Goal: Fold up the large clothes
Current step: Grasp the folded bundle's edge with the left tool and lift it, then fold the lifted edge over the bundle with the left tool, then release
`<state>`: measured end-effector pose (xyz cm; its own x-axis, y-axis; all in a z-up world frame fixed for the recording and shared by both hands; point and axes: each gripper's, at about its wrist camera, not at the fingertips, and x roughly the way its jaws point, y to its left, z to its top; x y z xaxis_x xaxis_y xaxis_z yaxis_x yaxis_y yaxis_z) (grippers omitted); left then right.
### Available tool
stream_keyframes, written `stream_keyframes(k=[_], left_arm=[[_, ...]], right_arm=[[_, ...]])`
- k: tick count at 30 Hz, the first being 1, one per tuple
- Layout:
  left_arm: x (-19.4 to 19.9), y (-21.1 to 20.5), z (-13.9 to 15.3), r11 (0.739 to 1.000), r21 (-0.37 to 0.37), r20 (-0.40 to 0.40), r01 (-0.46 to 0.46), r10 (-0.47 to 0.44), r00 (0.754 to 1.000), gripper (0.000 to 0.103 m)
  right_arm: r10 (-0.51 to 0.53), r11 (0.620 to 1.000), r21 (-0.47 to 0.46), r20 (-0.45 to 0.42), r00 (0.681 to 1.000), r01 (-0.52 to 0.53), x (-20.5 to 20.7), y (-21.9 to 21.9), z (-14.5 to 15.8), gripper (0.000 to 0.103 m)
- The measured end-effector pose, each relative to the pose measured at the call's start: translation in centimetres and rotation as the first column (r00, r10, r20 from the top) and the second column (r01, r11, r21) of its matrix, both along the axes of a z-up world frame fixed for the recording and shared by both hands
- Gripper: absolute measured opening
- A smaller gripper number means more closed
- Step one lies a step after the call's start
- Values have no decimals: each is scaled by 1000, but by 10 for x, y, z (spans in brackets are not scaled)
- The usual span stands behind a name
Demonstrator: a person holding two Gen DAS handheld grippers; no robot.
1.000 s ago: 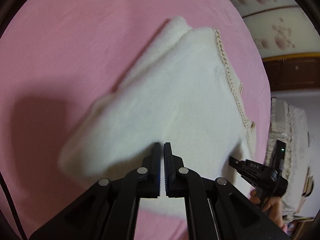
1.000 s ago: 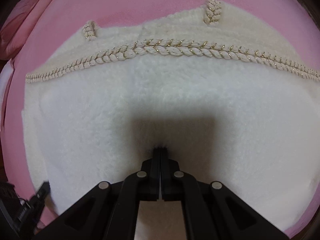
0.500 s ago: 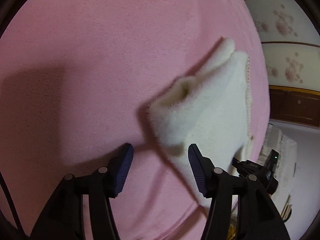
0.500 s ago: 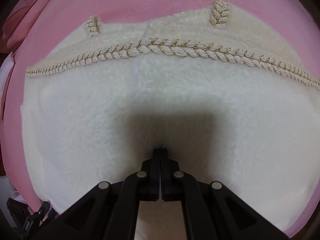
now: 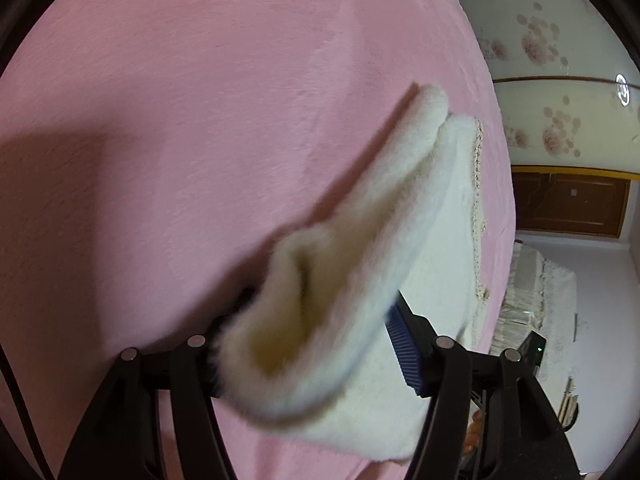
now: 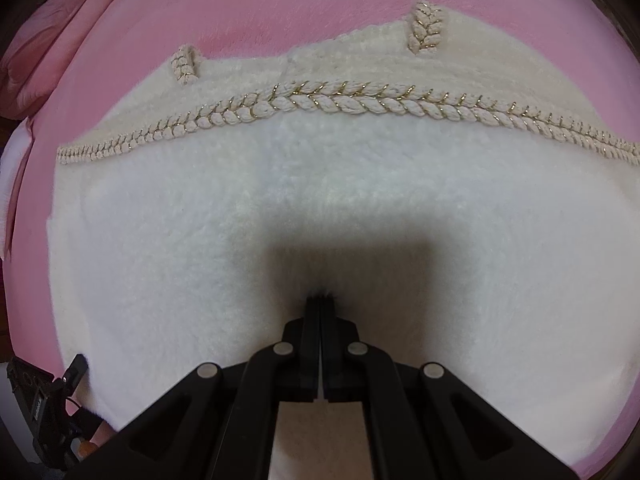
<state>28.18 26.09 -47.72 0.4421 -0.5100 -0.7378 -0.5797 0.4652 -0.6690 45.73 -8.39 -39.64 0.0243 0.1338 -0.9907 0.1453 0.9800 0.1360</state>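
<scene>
While the white fleece garment (image 5: 360,280) lies on the pink bedspread (image 5: 200,120), the left wrist view shows one rolled, cuff-like end of it lifted up between the two fingers of the left claw (image 5: 316,344). The jaws stand spread and have just been opening; the fleece sits between them, and the blue pad (image 5: 404,344) on the right-hand finger is beside the pile, though blur prevents telling whether it touches. No pinch is visible on this side. The rest of the garment runs away toward the far edge of the bedspread, its braided trim (image 5: 478,200) along the right side.

Seen from the right wrist view, the garment (image 6: 320,200) lies flat and fills most of the frame, with the braided trim (image 6: 320,100) crossing the upper part and pink bedspread (image 6: 280,8) beyond it. The right claw (image 6: 320,302) points down with its jaws pressed together, tips sunk into the pile; whether any cloth is caught between them cannot be told.

Handling judgement: the fabric looks thick, soft, limp and light. It will sag and slide off a loose grip, so take hold at a doubled edge or the firmer braided trim.
</scene>
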Motion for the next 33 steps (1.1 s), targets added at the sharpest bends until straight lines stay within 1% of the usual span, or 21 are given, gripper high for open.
stream_keyframes(k=[1, 3, 4, 5, 6, 7, 8, 9, 10, 11, 13, 17, 18, 21, 22, 24, 25, 26, 30, 32, 33], left_arm=[[-1, -1, 1, 1000, 11, -3, 3, -3, 1000, 61], [-2, -1, 4, 1000, 28, -18, 5, -4, 1000, 57], [-4, 4, 5, 1000, 30, -26, -3, 4, 1000, 50], [-5, 4, 9, 999, 26, -30, -21, 22, 999, 38], [-6, 5, 11, 999, 19, -27, -35, 36, 999, 36], [-6, 2, 17, 998, 35, -32, -52, 53, 998, 32], [-5, -2, 24, 996, 69, -29, -49, 52, 998, 29], [-3, -9, 37, 989, 145, -13, -22, 25, 1000, 28], [-1, -16, 48, 979, 202, 1, 6, -6, 1000, 27], [0, -24, 61, 962, 269, 20, 39, -46, 999, 26], [3, -37, 84, 934, 352, 61, 68, -95, 994, 25], [5, -62, 124, 892, 444, 143, 81, -159, 977, 21], [6, -73, 136, 876, 475, 162, 85, -182, 970, 21], [5, -96, 162, 853, 515, 216, 84, -223, 951, 20], [6, -108, 172, 842, 533, 228, 89, -244, 943, 20], [8, -133, 189, 814, 572, 243, 104, -289, 926, 19], [8, -149, 198, 795, 598, 253, 106, -312, 916, 18], [8, -165, 207, 776, 622, 263, 103, -331, 906, 18], [8, -224, 240, 734, 674, 292, 84, -369, 882, 17], [3, -257, 257, 706, 703, 303, 87, -408, 861, 17], [1, -279, 268, 697, 711, 313, 94, -433, 845, 17]], right_arm=[[-4, 1000, 0, 3, 1000, 4, -1, 0, 0, 0], [-10, 1000, 1, 6, 1000, 10, -3, -1, 1, 0], [-12, 1000, 2, 6, 1000, 12, -3, -1, 1, 0], [-12, 1000, 3, 7, 1000, 12, -4, -2, 1, 0], [-13, 1000, 4, 7, 1000, 13, -4, -2, 1, 0], [-13, 1000, 5, 9, 1000, 13, -5, -2, 1, 0], [-13, 1000, 7, 12, 1000, 13, -6, -2, 1, 0], [-15, 1000, 11, 18, 1000, 15, -8, -4, 2, 0], [-18, 1000, 17, 25, 1000, 18, -14, -6, 6, 0], [-24, 999, 26, 35, 999, 23, -17, -8, 6, 0], [-30, 999, 41, 49, 998, 28, -19, -11, 6, 0], [-29, 997, 74, 70, 997, 24, -31, -20, 5, 0], [-27, 996, 85, 76, 997, 21, -33, -23, 6, 0], [-31, 991, 134, 94, 995, 18, -39, -35, 8, 0], [-30, 988, 154, 103, 994, 14, -42, -39, 7, 0], [-4, 981, 194, 123, 992, -20, -48, -54, 5, 0], [12, 976, 216, 129, 992, -39, -50, -58, 5, 0], [23, 968, 245, 129, 991, -54, -53, -65, 5, 0], [46, 932, 353, 115, 992, -84, -54, -90, -2, 0], [78, 915, 386, 117, 990, -118, -56, -99, -3, 0], [92, 904, 407, 116, 989, -132, -56, -104, -4, 0]])
